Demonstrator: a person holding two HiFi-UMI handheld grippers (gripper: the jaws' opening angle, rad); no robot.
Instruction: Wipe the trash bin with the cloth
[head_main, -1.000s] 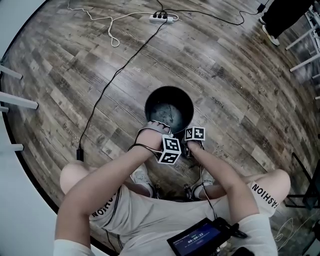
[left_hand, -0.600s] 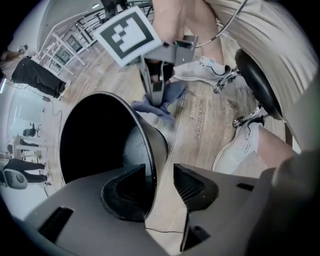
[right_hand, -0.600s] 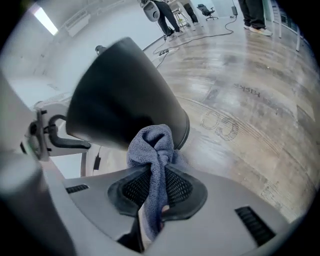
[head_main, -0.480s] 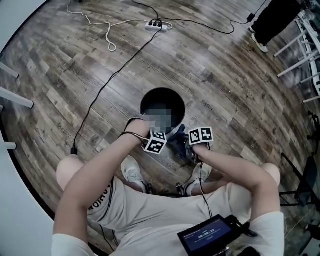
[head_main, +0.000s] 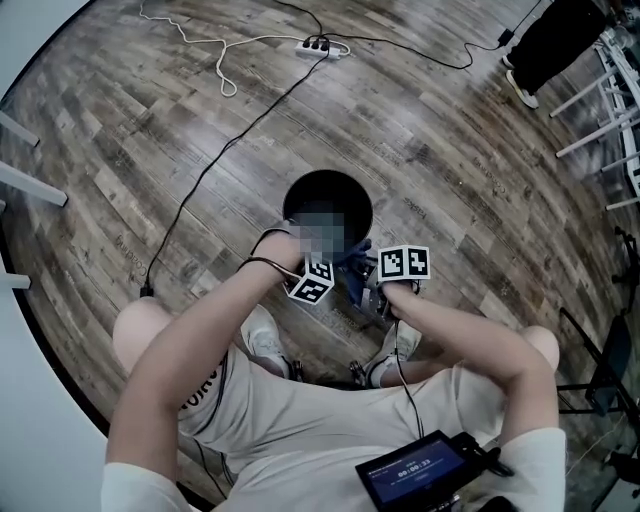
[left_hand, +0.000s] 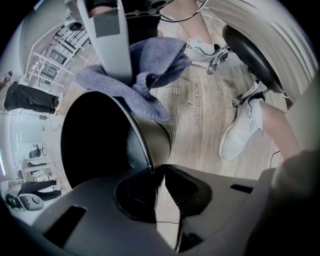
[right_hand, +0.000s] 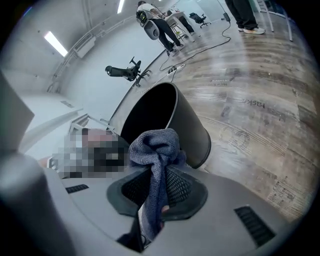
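On the left, a black cable (head_main: 200, 185) runs over the wooden floor (head_main: 120, 130). It goes from a white power strip (head_main: 322, 46) far away to a spot near the person's left knee. The trash bin (head_main: 305, 190) is black and round. It stands on the floor in the middle, just past the person's white shoes (head_main: 262, 340). The left gripper (left_hand: 156, 171) points almost straight down at the near side of the bin. Its jaws have just been closing. Now they are narrow, and the thin near rim of the bin is pinched between their tips. To the right of it is the blue cloth (right_hand: 155, 145). It is bunched up, just beside the near right side of the bin and outside the bin's mouth. In the left gripper view the cloth hangs down onto the rim and the outer wall. I cannot tell how hard it presses there. The right gripper (right_hand: 157, 197) has the cloth squeezed between its jaws, and a lump of cloth sticks out past their tips. It is on the right side of the bin, close to the left gripper. Near the bottom right, a small dark screen (head_main: 412, 470) sits at the person's waist. Far off on the right stands a person in black (head_main: 560, 30).
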